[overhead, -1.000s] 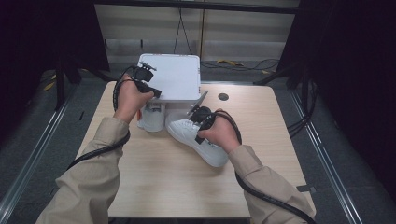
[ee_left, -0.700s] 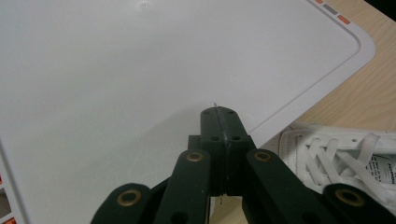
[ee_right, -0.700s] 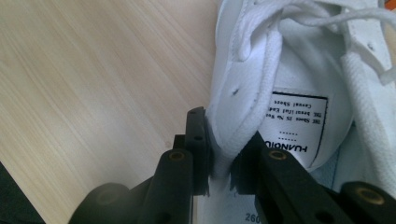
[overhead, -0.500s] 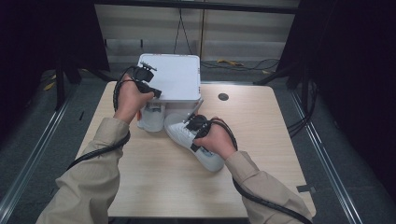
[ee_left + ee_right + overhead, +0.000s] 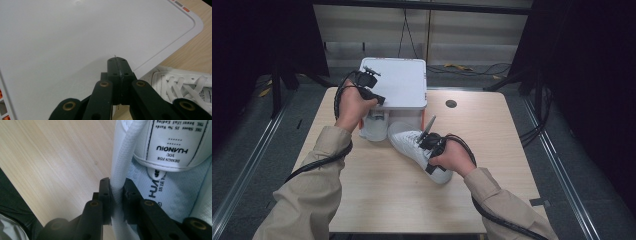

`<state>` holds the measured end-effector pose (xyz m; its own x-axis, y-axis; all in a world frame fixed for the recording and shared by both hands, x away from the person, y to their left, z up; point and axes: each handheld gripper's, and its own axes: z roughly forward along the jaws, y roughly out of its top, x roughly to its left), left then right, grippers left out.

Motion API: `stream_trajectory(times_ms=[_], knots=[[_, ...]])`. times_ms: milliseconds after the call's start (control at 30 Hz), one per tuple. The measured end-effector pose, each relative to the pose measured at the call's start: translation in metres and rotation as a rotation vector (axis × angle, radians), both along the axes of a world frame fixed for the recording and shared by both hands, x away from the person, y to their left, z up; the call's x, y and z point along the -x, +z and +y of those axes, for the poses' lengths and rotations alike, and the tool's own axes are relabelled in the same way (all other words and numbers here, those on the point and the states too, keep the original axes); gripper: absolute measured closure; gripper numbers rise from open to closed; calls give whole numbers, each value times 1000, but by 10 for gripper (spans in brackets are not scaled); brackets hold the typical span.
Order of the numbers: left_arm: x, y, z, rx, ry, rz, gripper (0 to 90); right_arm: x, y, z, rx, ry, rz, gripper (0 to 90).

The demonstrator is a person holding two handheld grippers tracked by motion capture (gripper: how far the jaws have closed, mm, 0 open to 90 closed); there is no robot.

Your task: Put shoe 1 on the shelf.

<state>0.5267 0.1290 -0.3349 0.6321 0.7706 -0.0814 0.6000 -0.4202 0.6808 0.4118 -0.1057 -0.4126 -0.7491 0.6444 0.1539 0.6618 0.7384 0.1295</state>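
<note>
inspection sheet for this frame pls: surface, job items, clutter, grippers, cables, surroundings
Surface: light wooden table, with a dark round hole near the far edge.
Job's things: white sneaker lying on the table in front of a white shoebox; second white shoe against the box front.
Clutter: nothing seen.
Grippers: left hand-held gripper shut, nothing between the jaws, over the box lid; right hand-held gripper shut on the sneaker's collar wall, one pad outside, the other inside.
Cables: black cable trailing along each forearm; more cables on the floor behind.
Surroundings: dark curtains, grey floor, metal rails at both sides.
</note>
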Motion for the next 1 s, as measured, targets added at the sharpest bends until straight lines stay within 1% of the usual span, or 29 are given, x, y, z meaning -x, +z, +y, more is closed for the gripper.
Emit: stream_trajectory(times_ms=[33, 67, 100, 133, 200, 233, 267, 300, 333, 367, 433, 500, 533, 633, 667, 700, 733, 800, 867, 900, 967, 1000], knots=[[0, 0, 0, 1, -2, 0, 900, 1, 2, 0, 11, -8, -9, 822], [0, 0, 1, 2, 0, 0, 900, 1, 5, -1, 5, -20, -21, 826], [0, 0, 1, 2, -1, 2, 900, 1, 5, -1, 5, -20, -21, 826], [-1, 1, 0, -4, -5, 5, 900, 3, 15, -3, -11, -36, -62, 832], [-1, 1, 0, -7, -5, 4, 900, 4, 27, -5, -25, -57, -112, 833], [-1, 1, 0, -7, -5, 4, 900, 4, 27, -5, -25, -57, -112, 833], [-1, 1, -1, -10, -6, 1, 900, 3, 36, -7, -57, -78, -135, 832], [0, 1, 0, -8, -7, -1, 900, 3, 40, -8, -71, -93, -141, 832], [0, 0, 0, -6, -7, -1, 900, 3, 42, -8, -79, -106, -155, 831], [0, 0, 1, -1, -5, 2, 900, 3, 42, -8, -79, -106, -155, 831], [-1, 0, 1, 9, -2, 2, 900, 2, 48, -6, -93, -123, -183, 830], [-1, 0, 1, 3, -6, 4, 900, 2, 49, -5, -97, -126, -191, 829], [-1, 0, 0, -1, -7, 3, 900, 0, 52, 0, -110, -129, -191, 827], [-1, 0, 0, -2, -7, 3, 900, -3, 54, 8, -116, -127, -185, 824], [-1, 0, 0, 1, -8, 4, 900, -4, 55, 13, -123, -125, -193, 821], [-1, 0, 0, 1, -8, 3, 900, -7, 56, 25, -134, -121, -190, 816], [-1, 0, 0, 2, -10, 3, 900, -7, 56, 25, -134, -121, -190, 816], [-1, 0, 1, 8, -8, 4, 900, -10, 53, 37, -151, -111, -190, 810], [0, -1, 1, 10, -7, 3, 900, -11, 49, 49, -146, -99, -184, 809], [-1, -1, 2, 9, -11, 3, 900, -11, 46, 55, -152, -91, -194, 806], [-1, -1, 2, 12, -13, 1, 900, -10, 41, 62, -127, -87, -231, 815], [-1, -1, 2, 13, -14, 1, 900, -13, 39, 60, -132, -87, -237, 816]])
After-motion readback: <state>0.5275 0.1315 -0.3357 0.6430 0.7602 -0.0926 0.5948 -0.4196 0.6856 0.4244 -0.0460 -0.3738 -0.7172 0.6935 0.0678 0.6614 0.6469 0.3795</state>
